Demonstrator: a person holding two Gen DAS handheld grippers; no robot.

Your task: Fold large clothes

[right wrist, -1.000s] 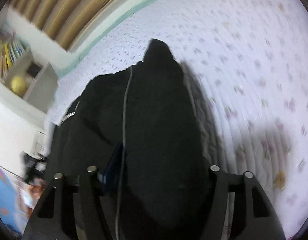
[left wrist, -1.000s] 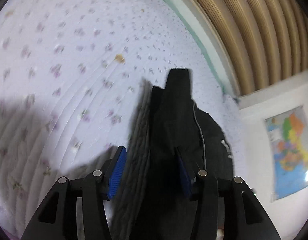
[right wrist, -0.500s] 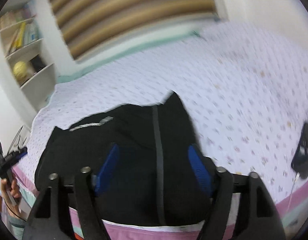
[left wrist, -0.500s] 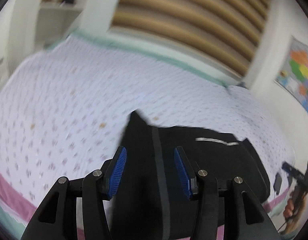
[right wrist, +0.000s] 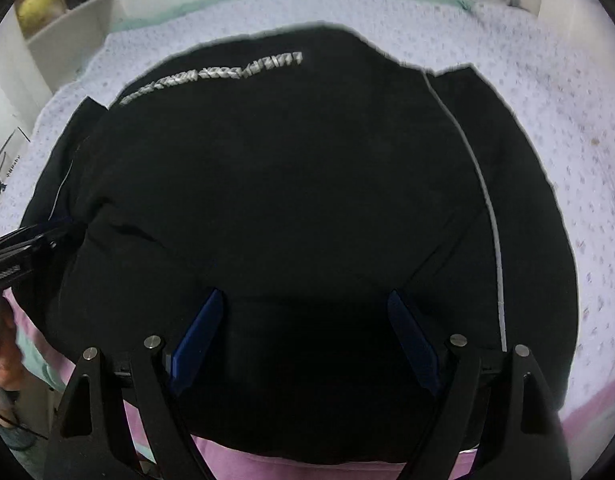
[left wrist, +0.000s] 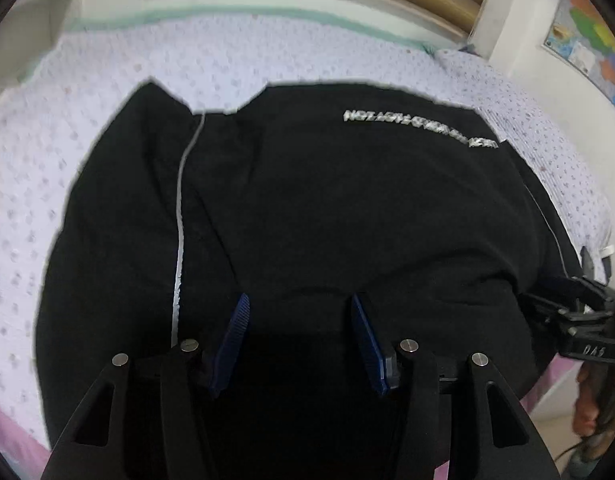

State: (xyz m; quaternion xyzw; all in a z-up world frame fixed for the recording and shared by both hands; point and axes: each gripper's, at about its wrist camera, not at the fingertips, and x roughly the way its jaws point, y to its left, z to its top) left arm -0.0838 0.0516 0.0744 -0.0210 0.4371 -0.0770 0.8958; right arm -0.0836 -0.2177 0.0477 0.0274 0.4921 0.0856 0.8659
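The black garment [left wrist: 327,208] lies spread below and ahead of both grippers, ready for another fold. The left gripper [left wrist: 299,332] stands half-open and the right gripper [right wrist: 303,332] wide, gripping nothing.

garment [left wrist: 327,208]: black, silver lettering | bedsheet [left wrist: 235,56]: lilac, floral dots

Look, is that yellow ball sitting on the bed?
No, the round yellow ball sits in a white wall shelf beyond the flowered white bedspread.
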